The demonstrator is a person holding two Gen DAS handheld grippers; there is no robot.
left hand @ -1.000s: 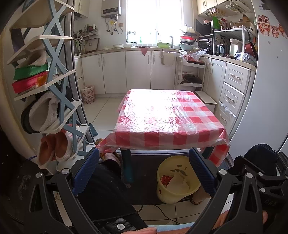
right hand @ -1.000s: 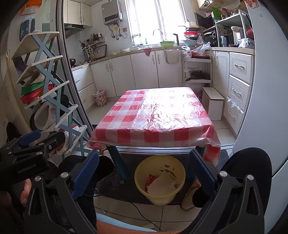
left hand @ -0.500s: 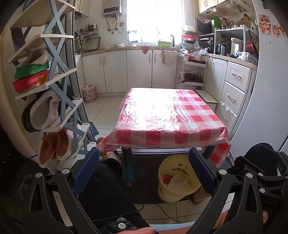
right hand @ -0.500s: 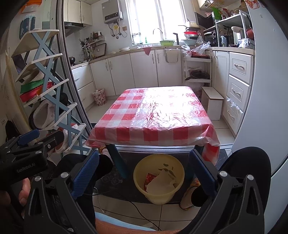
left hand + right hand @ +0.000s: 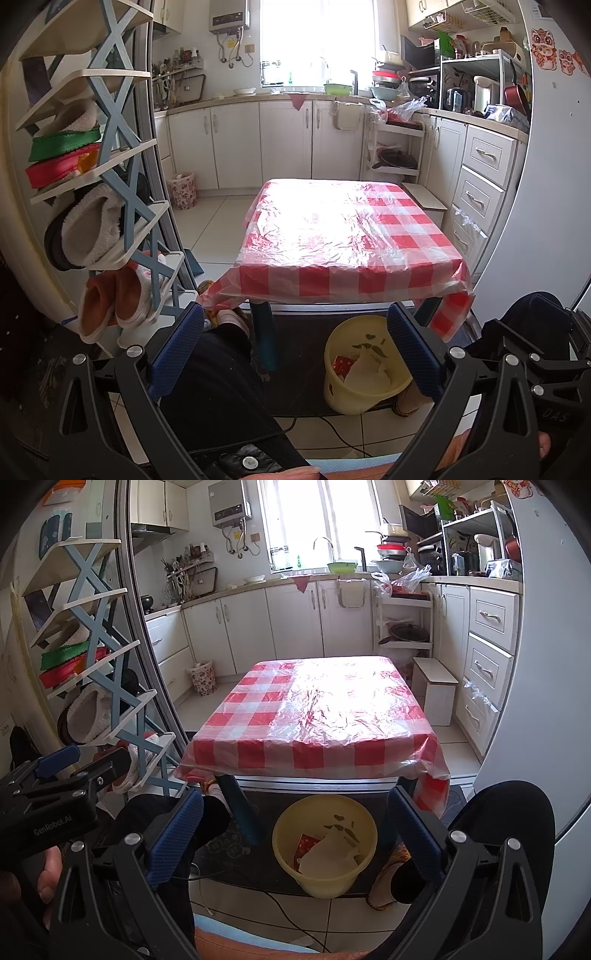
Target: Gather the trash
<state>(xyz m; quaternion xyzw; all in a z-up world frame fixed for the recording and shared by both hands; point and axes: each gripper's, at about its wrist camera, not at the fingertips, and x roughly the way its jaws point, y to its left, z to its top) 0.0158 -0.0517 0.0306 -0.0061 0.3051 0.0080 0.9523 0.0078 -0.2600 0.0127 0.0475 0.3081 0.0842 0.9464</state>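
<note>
Both grippers spread wide, empty; trash sits in the bin ahead and below.

Right gripper (image 5: 295, 834) lines up almost straight on the yellow bin (image 5: 325, 871); from the left gripper (image 5: 295, 350) the bin is off to the right, so right is nearer. Paper scraps (image 5: 328, 856) inside, no clear long axis. Counter (image 5: 314, 716) top shows no trash. Left gripper body reads "GenRobot.AI".

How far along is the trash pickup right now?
Looks mostly done: crumpled white paper and a red wrapper already lie in the yellow bin under the table, and no trash shows on the checkered tablecloth. Nothing is in hand: the left gripper and right gripper are both open and hold nothing. I can see no litter left on the visible floor.
</note>
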